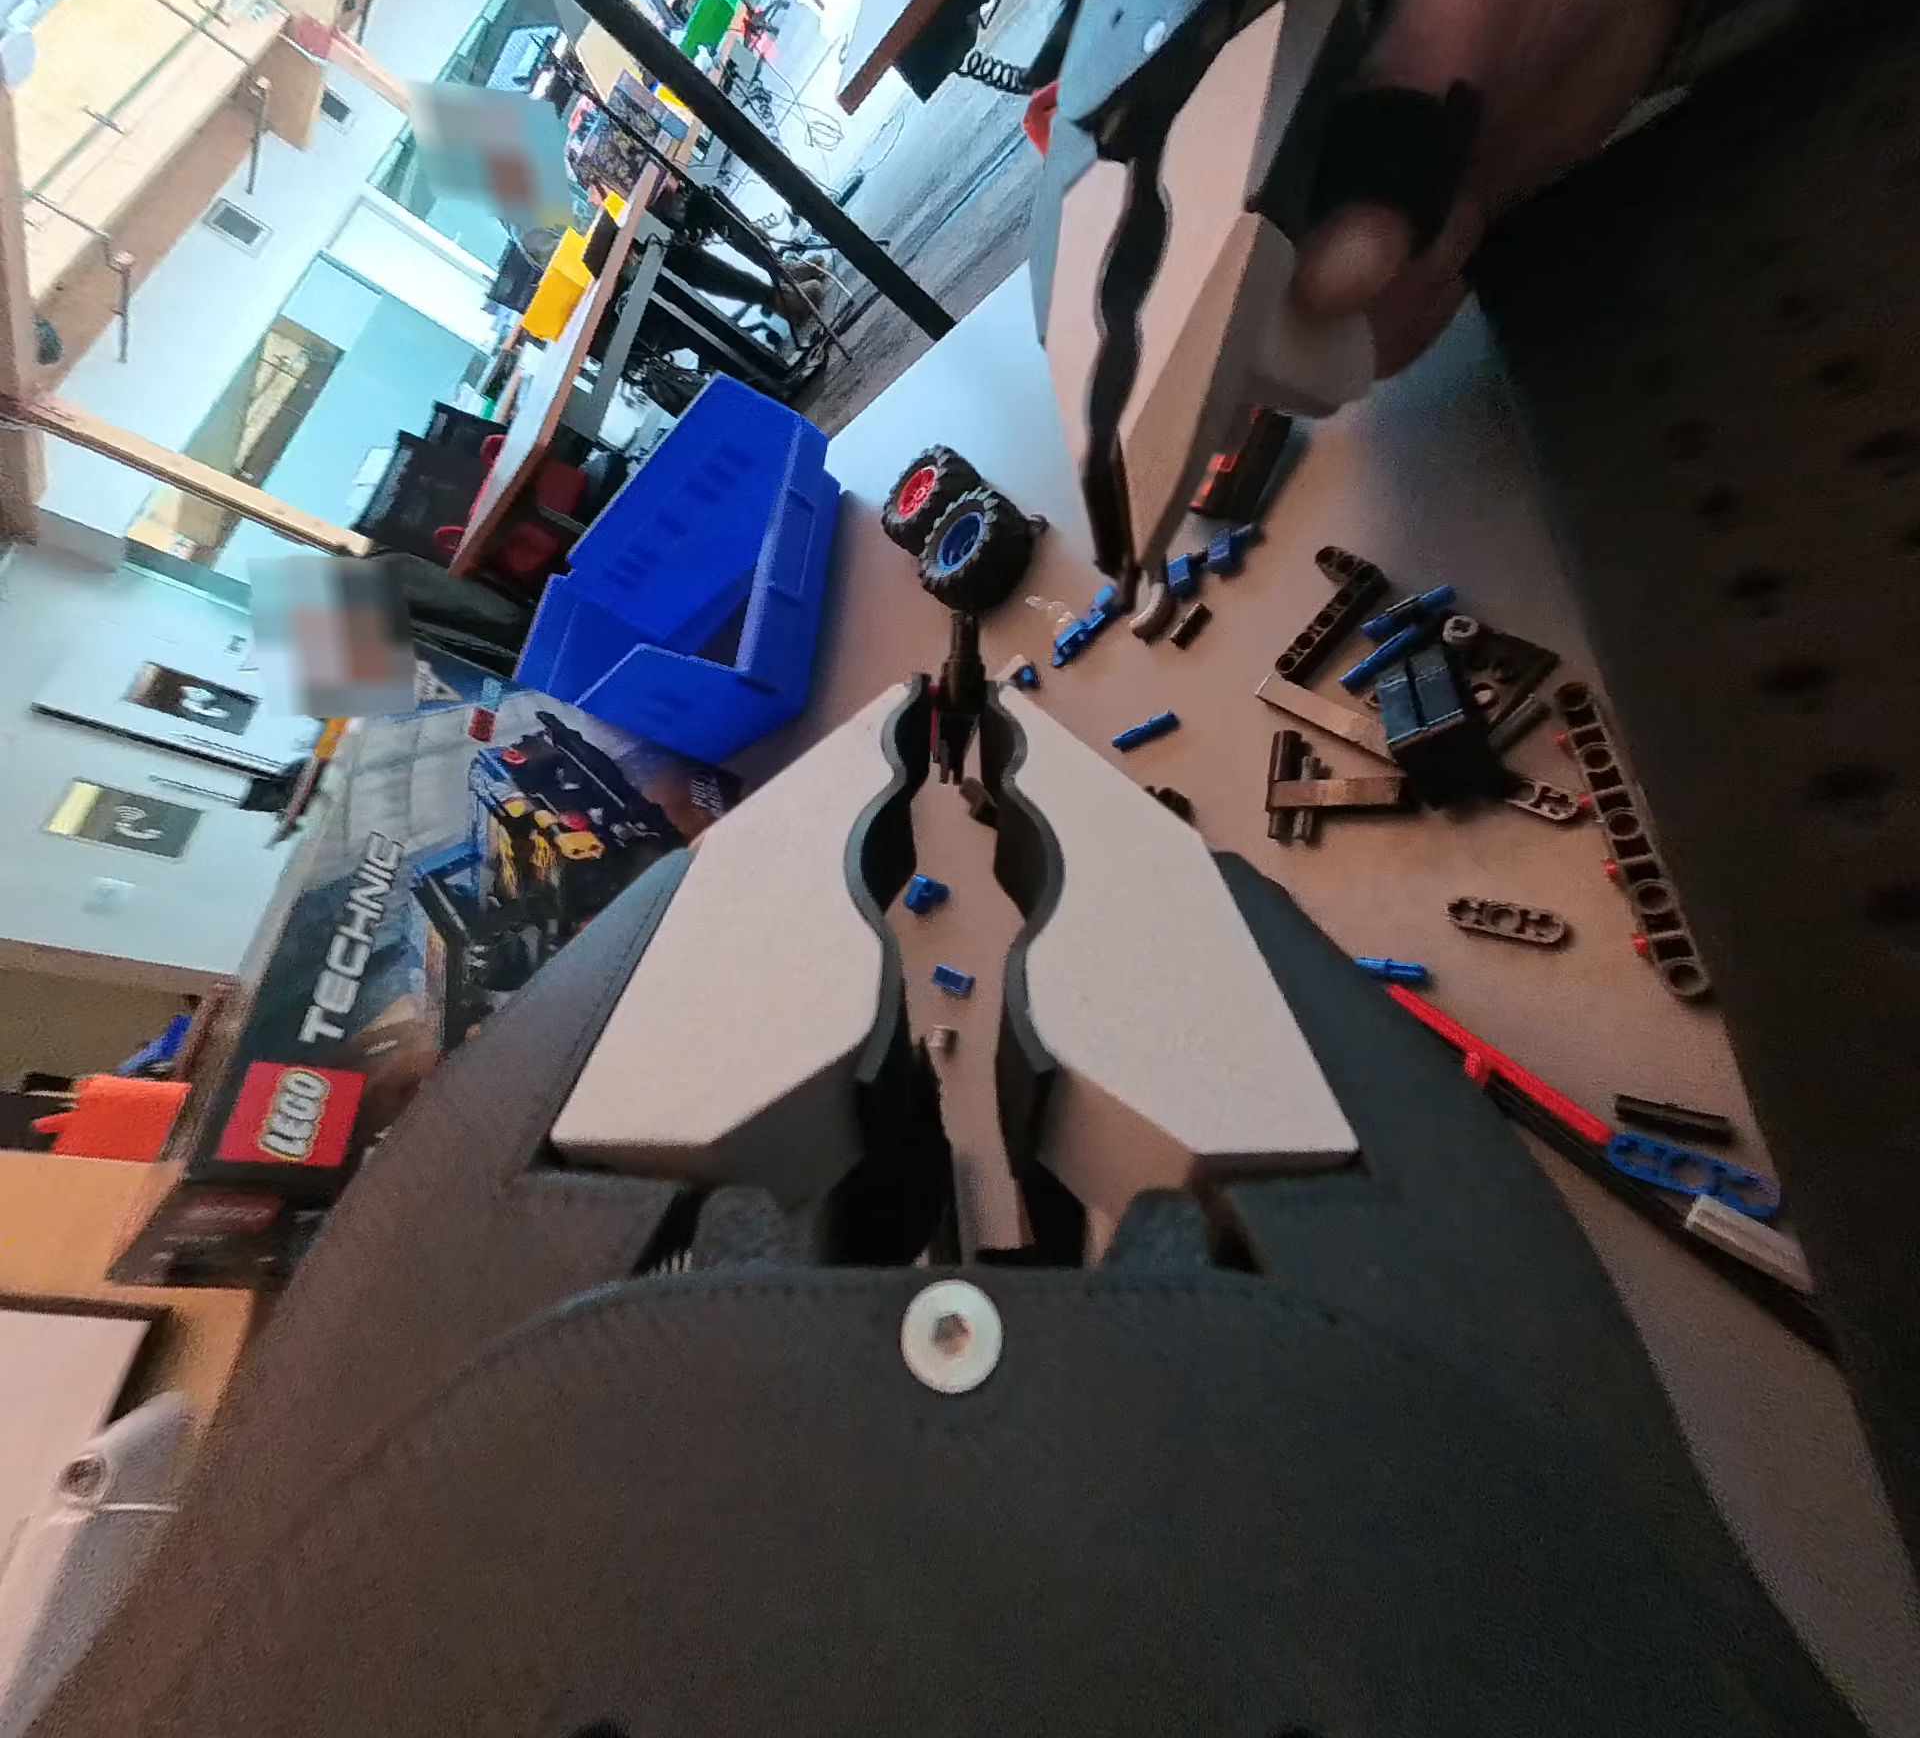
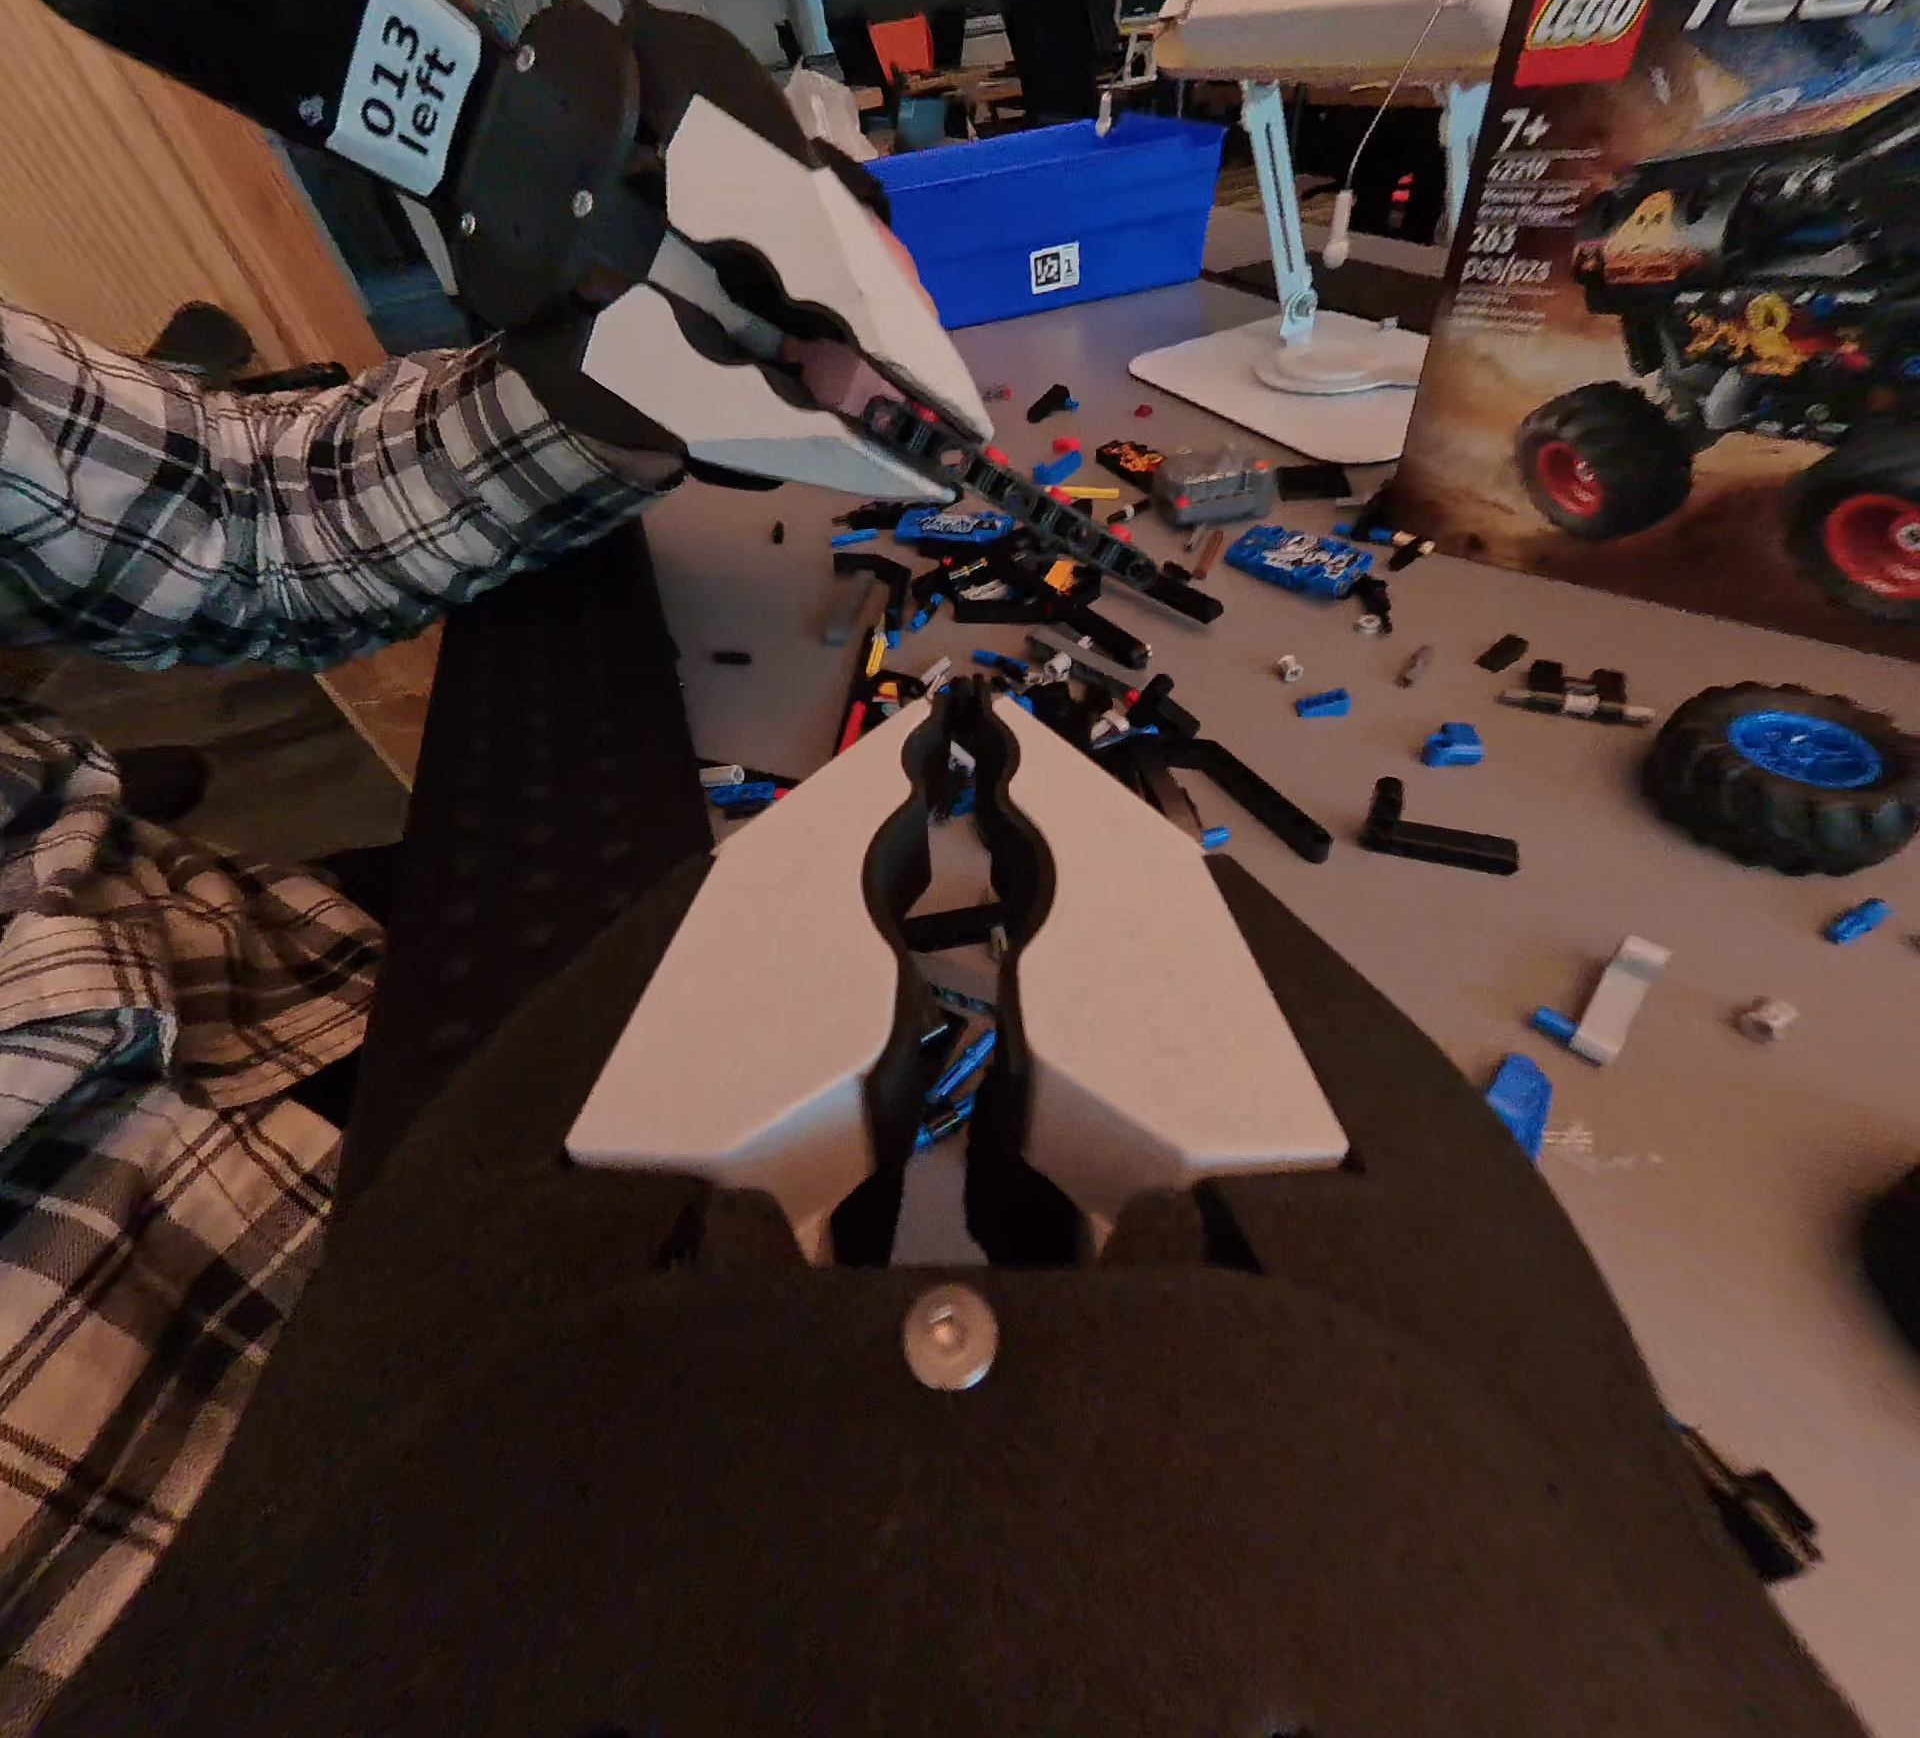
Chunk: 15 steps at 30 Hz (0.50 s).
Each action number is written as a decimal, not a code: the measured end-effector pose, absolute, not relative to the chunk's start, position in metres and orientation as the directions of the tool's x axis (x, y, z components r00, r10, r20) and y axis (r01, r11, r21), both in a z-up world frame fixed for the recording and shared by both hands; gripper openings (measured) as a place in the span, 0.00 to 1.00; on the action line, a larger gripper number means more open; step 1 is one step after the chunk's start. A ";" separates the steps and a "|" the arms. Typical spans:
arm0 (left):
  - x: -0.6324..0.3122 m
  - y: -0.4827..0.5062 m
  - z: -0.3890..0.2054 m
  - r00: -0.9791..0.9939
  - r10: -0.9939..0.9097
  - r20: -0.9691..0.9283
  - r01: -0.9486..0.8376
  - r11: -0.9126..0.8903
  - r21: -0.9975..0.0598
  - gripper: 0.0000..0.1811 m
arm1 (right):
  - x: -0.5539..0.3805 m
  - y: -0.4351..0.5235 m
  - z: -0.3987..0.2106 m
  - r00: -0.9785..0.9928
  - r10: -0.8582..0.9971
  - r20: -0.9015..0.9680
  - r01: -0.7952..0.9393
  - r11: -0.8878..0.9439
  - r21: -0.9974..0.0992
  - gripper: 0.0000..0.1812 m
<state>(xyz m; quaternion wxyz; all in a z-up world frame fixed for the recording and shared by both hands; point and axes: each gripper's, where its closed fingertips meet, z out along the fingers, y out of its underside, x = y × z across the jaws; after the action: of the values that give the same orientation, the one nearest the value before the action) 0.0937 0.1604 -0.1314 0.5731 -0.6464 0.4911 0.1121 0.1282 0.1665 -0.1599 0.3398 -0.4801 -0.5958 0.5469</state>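
The left hand-held gripper is clamped on a long black perforated beam fitted with red pins; the beam projects past the fingertips, angled down over the parts pile, clear of the tabletop. In the left wrist view this beam appears end-on as a dark stub at the fingertips.

The right hand-held gripper has its fingers drawn nearly together, tips down in the pile; a small dark part sits between the tips, but whether it is gripped cannot be told. The left wrist view shows the same gripper from the side, tips just above small blue pins.

Count, right wrist view: one blue bin; one printed toy box; one white stand carrying a booklet; one blue-hubbed wheel lying flat, plus a dark edge at the frame's right side.

Count, left wrist view: two wheels together, one red-hubbed, one blue-hubbed; one blue bin; one toy box.

Right view only: the plaid sleeve, the stand, and a grey block. Left view only: the red-hubbed wheel, a long red strip, and a hand on the right gripper.
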 end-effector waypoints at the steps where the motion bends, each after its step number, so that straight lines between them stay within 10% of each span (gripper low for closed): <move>1: 0.093 0.160 -0.136 0.499 -0.531 -0.685 -0.752 0.127 -0.646 0.04 | 0.126 0.165 -0.167 -0.308 0.944 -0.118 0.228 -0.047 -0.973 0.01; 15: 0.103 0.168 -0.168 0.367 -0.524 -0.769 -0.860 0.124 -0.495 0.04 | 0.104 0.150 -0.161 -0.339 0.937 -0.083 0.242 0.001 -0.970 0.04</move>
<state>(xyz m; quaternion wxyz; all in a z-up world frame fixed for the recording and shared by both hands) 0.1031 0.1683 -0.1684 0.5211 -0.6419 0.5390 0.1612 0.1037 0.1500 -0.1608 0.3300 -0.4708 -0.6259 0.5269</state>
